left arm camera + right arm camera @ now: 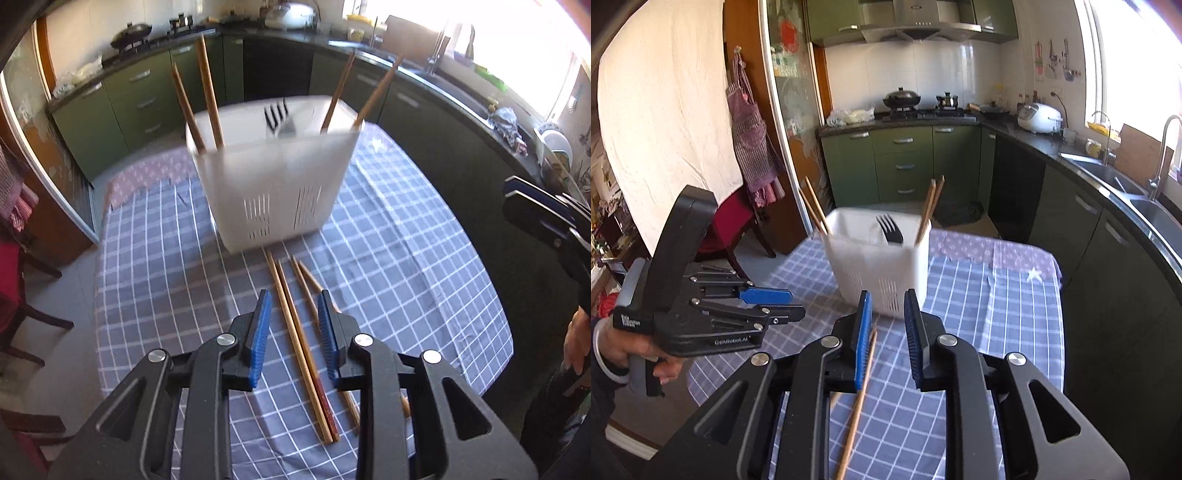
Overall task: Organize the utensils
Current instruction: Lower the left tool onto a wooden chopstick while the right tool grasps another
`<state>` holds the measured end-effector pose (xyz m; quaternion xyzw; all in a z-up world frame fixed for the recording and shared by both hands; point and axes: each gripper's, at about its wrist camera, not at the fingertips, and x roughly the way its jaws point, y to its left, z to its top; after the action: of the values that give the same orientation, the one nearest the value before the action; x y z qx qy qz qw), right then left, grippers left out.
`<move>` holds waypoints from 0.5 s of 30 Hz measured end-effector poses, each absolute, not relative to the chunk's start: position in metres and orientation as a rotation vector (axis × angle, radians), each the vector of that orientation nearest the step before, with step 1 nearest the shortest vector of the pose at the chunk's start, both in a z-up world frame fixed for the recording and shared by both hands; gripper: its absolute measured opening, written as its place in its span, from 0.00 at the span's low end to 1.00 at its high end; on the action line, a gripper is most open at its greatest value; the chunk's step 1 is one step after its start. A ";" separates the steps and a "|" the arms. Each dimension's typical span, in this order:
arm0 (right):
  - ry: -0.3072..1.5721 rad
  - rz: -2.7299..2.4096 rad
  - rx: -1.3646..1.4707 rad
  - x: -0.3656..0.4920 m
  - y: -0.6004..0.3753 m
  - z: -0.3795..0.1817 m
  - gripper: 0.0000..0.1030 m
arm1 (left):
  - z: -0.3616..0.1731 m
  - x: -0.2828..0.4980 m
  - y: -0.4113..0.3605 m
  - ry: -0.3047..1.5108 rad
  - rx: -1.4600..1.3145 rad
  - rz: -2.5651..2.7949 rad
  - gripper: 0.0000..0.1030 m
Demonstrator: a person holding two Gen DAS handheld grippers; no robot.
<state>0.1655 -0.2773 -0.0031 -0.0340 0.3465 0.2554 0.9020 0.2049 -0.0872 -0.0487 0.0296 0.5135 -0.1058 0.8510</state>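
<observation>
Roughly halfway, I'd judge. Tabletop [424, 258] under a blue checked cloth carries a white slotted utensil caddy [273, 184] standing near its far edge. Already in the caddy: a fork [280, 120] tines-up in the middle, one pair of chopsticks [201, 99] at its left end, another pair [364, 88] at its right end.

Left to do: four loose chopsticks [295, 321] lying on the cloth between the caddy and the near edge, roughly side by side, pointing at the caddy.

Left tool [293, 314]: jaws partly open, nothing gripped, hanging over those loose sticks with at least two showing in the gap; pads not on them. Right tool [886, 317]: also partly open and empty; one chopstick [858, 402] shows below its left pad, not pinched as far as I can tell.

Hard to read: caddy is motion-blurred, so inner dividers are unclear. Near ends of two loose sticks run under the left tool's body. Right wrist view shows only one loose stick; the rest are blocked by the tool.
</observation>
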 end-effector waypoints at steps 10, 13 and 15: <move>0.932 0.524 -0.007 0.166 -0.293 -0.101 0.24 | -0.128 0.237 -0.092 1.309 0.037 -0.161 0.22; 0.952 0.529 0.006 0.168 -0.295 -0.113 0.24 | -0.137 0.241 -0.093 1.337 0.047 -0.137 0.18; 0.961 0.532 0.010 0.174 -0.295 -0.112 0.24 | -0.141 0.241 -0.094 1.350 0.055 -0.132 0.17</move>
<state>0.1736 -0.2950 -0.1123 0.0048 0.4568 0.2526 0.8529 0.2409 -0.0944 -0.1408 0.0253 0.6245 -0.0608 0.7783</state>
